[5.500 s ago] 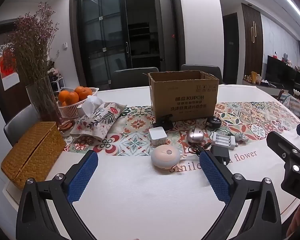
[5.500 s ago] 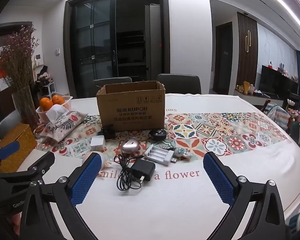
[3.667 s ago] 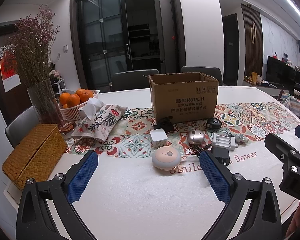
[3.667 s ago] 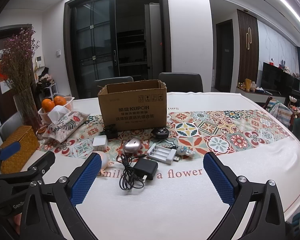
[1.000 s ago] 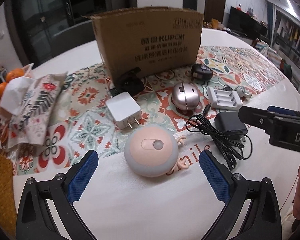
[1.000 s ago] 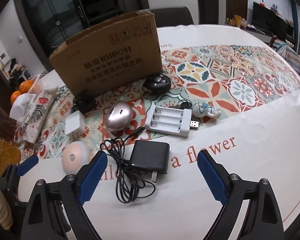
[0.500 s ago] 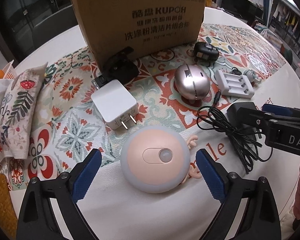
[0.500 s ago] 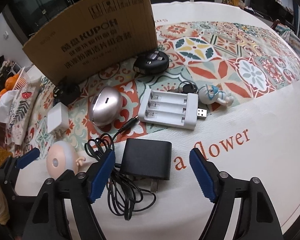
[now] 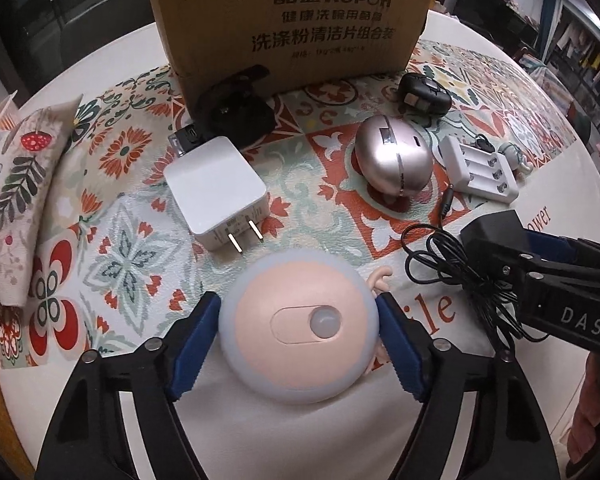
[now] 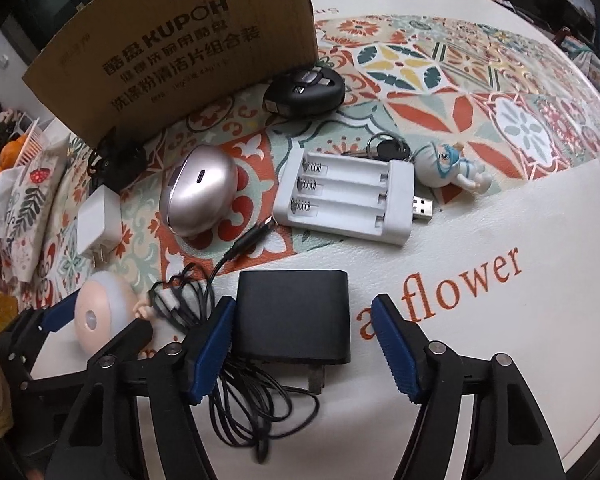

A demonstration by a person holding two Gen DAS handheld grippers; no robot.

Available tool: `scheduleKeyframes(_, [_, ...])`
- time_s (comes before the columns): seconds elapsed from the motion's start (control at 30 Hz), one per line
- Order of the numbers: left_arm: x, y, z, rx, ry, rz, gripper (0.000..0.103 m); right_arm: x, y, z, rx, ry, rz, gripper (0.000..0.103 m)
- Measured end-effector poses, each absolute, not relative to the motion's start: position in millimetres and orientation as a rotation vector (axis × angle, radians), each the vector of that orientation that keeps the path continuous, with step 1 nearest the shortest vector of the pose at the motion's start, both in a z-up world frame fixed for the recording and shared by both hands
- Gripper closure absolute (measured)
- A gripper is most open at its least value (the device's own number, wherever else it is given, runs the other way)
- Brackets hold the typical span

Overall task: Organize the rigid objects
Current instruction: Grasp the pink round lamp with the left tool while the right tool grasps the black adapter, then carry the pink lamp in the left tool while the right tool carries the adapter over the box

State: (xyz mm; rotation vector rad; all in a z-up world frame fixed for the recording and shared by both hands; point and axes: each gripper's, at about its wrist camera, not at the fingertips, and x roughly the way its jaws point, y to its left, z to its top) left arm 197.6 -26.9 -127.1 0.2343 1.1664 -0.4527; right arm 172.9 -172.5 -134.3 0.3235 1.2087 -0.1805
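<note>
My left gripper (image 9: 298, 342) is closed around a round pink night light (image 9: 300, 324) that rests on the table, both blue pads touching its sides. My right gripper (image 10: 302, 344) straddles a black power adapter (image 10: 294, 316) with a tangled cable (image 10: 244, 396); its left pad touches the adapter, its right pad stands apart from it. The cardboard box (image 9: 284, 16) stands behind the items; it also shows in the right wrist view (image 10: 172, 48).
On the patterned runner lie a white plug charger (image 9: 216, 192), a metallic egg-shaped device (image 9: 394, 160), a white battery charger (image 10: 348, 196), a black oval gadget (image 10: 304, 92), a keychain figure (image 10: 452, 168) and a black clip (image 9: 236, 108). A fabric tissue cover (image 9: 16, 184) lies left.
Both grippers have come down and forward to the table. The left one has closed on the night light. The right one has narrowed around the black adapter.
</note>
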Motion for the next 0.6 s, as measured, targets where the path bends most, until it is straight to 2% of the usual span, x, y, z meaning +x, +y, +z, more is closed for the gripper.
scheduleKeyframes(0.1, [197, -26, -127, 0.216, 1.159, -0.436, 0.028, 174, -168, -134, 0.298, 1.202, -0.170, 0.046])
scheduleKeyframes(0.6, [179, -15, -100, 0.042, 1.101, -0.316, 0.029, 161, -172, -114, 0.290, 1.128, -0.093, 0.047])
